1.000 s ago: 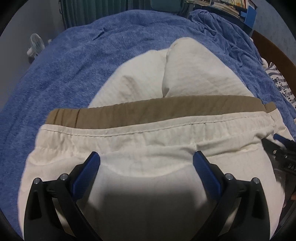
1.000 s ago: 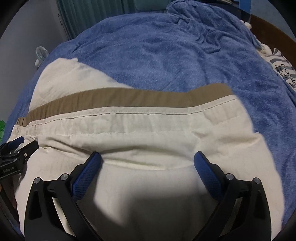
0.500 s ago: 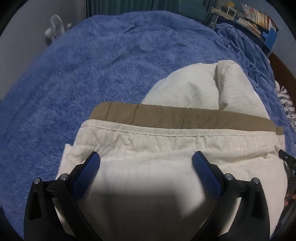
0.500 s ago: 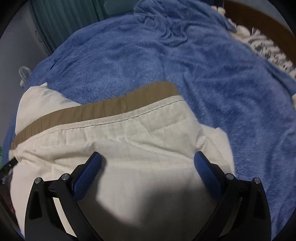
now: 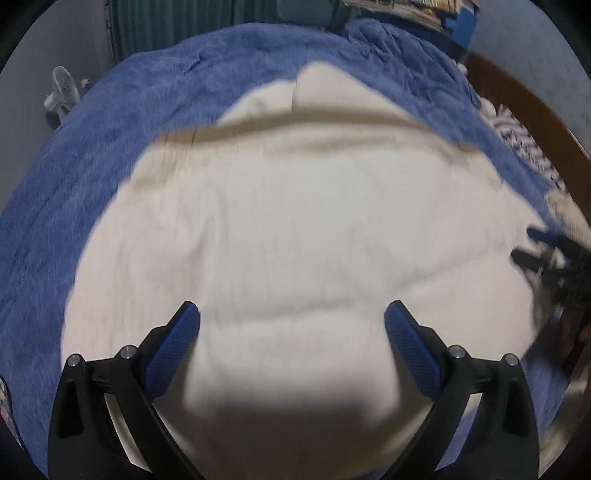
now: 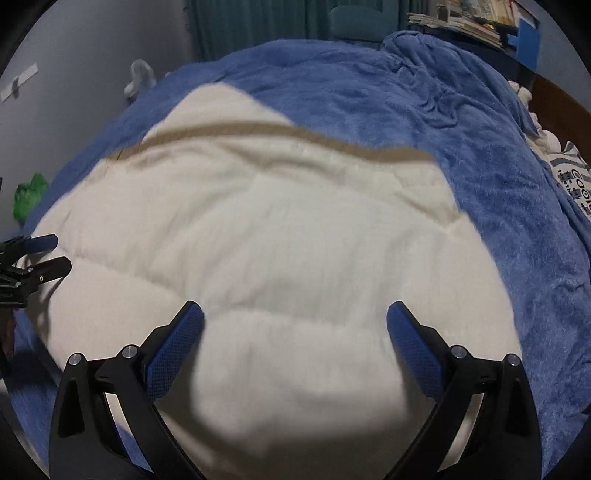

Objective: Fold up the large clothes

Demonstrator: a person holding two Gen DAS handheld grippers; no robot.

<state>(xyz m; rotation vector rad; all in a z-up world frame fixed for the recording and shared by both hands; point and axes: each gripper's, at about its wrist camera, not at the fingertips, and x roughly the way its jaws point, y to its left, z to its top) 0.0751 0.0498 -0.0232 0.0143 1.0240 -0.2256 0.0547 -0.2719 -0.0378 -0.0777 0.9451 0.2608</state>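
Cream trousers (image 5: pixel 288 229) with a tan waistband (image 5: pixel 207 134) lie folded on a blue blanket (image 5: pixel 74 166). They also show in the right wrist view (image 6: pixel 280 236), with the waistband (image 6: pixel 258 130) at the far edge. My left gripper (image 5: pixel 291 325) is open and empty above the near part of the cloth. My right gripper (image 6: pixel 295 325) is open and empty above the same cloth. The right gripper shows at the right edge of the left wrist view (image 5: pixel 546 254). The left gripper shows at the left edge of the right wrist view (image 6: pixel 29 258). Both views are blurred.
The blue blanket (image 6: pixel 480 155) covers the bed. A small white fan (image 5: pixel 61 90) stands at the far left. A shelf with books (image 6: pixel 472 18) is at the back right. A patterned cloth (image 6: pixel 572 184) lies at the right. A green object (image 6: pixel 27 195) is at the left.
Both grippers have pulled back toward me and away from the cloth, so more of the trousers shows. The waistband now sits farther off. The jaws stay open.
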